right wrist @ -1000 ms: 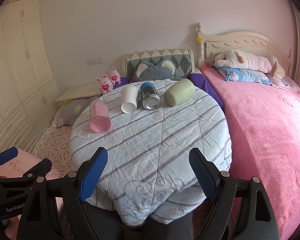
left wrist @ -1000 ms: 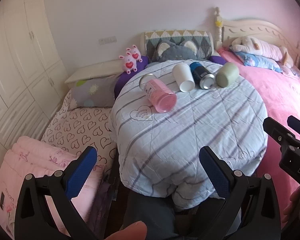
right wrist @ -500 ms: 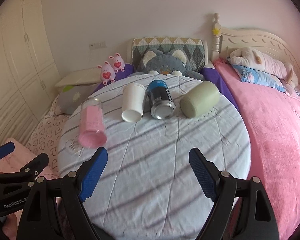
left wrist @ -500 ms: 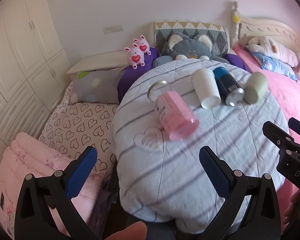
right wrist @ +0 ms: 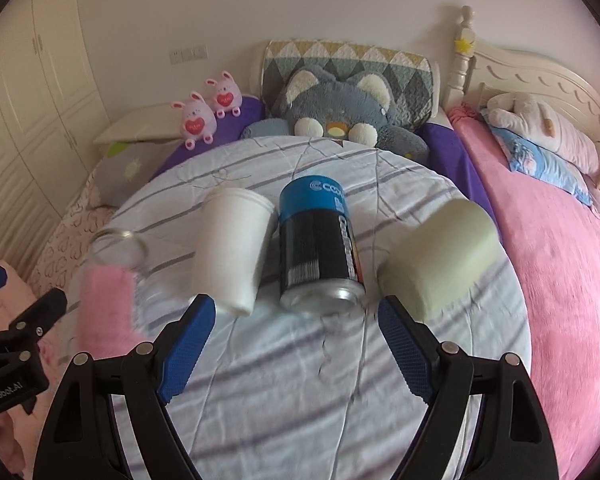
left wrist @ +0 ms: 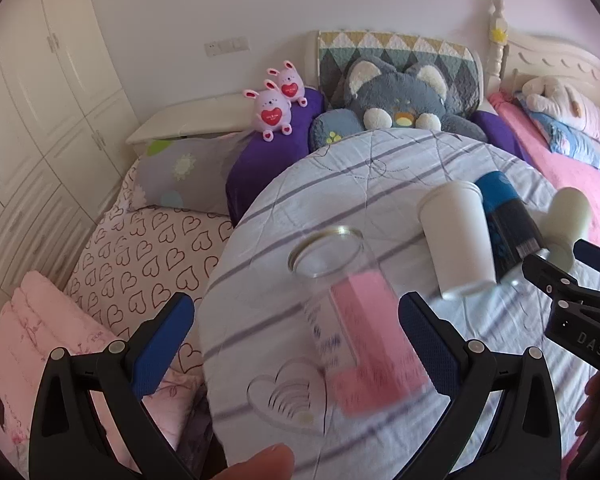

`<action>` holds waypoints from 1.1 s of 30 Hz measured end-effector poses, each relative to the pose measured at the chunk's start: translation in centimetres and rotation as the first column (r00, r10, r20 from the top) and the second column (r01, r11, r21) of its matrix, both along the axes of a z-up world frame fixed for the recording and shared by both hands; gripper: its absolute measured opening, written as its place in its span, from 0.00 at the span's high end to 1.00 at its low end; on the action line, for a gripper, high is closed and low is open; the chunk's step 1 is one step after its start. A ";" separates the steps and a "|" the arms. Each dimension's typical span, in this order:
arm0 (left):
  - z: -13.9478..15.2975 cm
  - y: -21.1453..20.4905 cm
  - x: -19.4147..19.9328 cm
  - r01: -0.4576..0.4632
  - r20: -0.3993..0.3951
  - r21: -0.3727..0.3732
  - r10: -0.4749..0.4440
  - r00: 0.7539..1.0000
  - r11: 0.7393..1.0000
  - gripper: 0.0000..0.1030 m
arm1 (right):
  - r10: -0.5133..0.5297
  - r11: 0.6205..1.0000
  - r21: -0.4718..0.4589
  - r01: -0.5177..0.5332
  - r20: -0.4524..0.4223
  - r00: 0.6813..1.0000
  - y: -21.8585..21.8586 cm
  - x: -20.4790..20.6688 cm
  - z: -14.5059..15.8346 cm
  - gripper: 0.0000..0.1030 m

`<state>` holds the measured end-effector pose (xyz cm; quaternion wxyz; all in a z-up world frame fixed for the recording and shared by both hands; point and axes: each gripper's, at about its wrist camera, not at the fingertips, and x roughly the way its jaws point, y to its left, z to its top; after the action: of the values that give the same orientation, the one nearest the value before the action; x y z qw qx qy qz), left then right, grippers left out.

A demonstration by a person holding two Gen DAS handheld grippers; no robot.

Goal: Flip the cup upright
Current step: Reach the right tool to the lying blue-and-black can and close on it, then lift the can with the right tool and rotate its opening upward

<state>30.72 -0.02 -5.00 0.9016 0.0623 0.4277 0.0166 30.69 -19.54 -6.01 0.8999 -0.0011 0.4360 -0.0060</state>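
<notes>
Several cups lie on their sides on a round table with a striped cloth (right wrist: 300, 380). A clear glass with pink inside (left wrist: 356, 328) lies just ahead of my open left gripper (left wrist: 296, 340), between its fingers in view. A white paper cup (right wrist: 232, 252), a blue and black can (right wrist: 320, 248) and a pale green cup (right wrist: 440, 256) lie ahead of my open right gripper (right wrist: 296, 344). The white cup (left wrist: 456, 236), can (left wrist: 508, 220) and green cup (left wrist: 568, 220) also show in the left wrist view. The glass also shows at the left of the right wrist view (right wrist: 108, 280).
A pink bed (right wrist: 560, 280) lies right of the table. A grey plush cat (right wrist: 336, 108) and two pink bunnies (right wrist: 208, 112) sit behind it. A heart-print mattress (left wrist: 140, 236) and folded pink blanket (left wrist: 32, 348) lie left. White wardrobes (left wrist: 40, 100) line the left wall.
Both grippers have moved forward toward the table; the cups now loom much larger. The left gripper has closed in on the pink glass, the right on the can.
</notes>
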 end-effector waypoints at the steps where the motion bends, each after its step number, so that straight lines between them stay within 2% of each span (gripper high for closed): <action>1: -0.2 0.0 0.6 0.001 -0.003 -0.001 -0.001 1.000 1.000 0.00 | 0.003 1.000 -0.014 -0.003 -0.008 1.000 0.1 0.7 -0.3 0.18; 8: -1.5 -0.2 3.8 0.005 -0.030 -0.012 -0.005 1.000 1.000 0.00 | 0.025 0.998 -0.059 -0.028 -0.058 0.998 -0.4 4.4 -1.7 0.18; 18: -2.6 -0.5 5.0 0.020 -0.052 -0.013 -0.021 0.998 1.000 0.00 | 0.049 0.995 -0.080 -0.061 -0.139 0.989 -0.6 7.6 -4.4 0.18; 23: -2.8 -0.5 5.1 0.020 -0.058 -0.015 -0.020 0.998 1.000 0.00 | 0.063 0.992 -0.101 -0.077 -0.139 0.988 -0.3 8.1 -5.0 0.18; 24: -2.8 -0.6 5.1 0.021 -0.057 -0.016 -0.021 0.998 1.000 0.00 | 0.065 0.992 -0.099 -0.079 -0.135 0.989 -0.3 8.2 -5.0 0.19; 26: -2.6 -0.6 5.0 0.022 -0.055 -0.017 -0.023 0.998 1.000 0.00 | 0.064 0.991 -0.109 -0.079 -0.130 0.989 -0.2 8.3 -4.9 0.33; 33: -2.3 -0.5 4.4 0.018 -0.050 -0.020 -0.019 0.999 1.000 0.00 | 0.069 0.992 -0.097 -0.081 -0.123 0.990 -0.2 8.1 -4.8 0.34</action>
<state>35.14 -0.52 -7.34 0.8913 0.0577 0.4498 0.0026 38.82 -19.77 -10.79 0.8706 -0.0636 0.4878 0.0057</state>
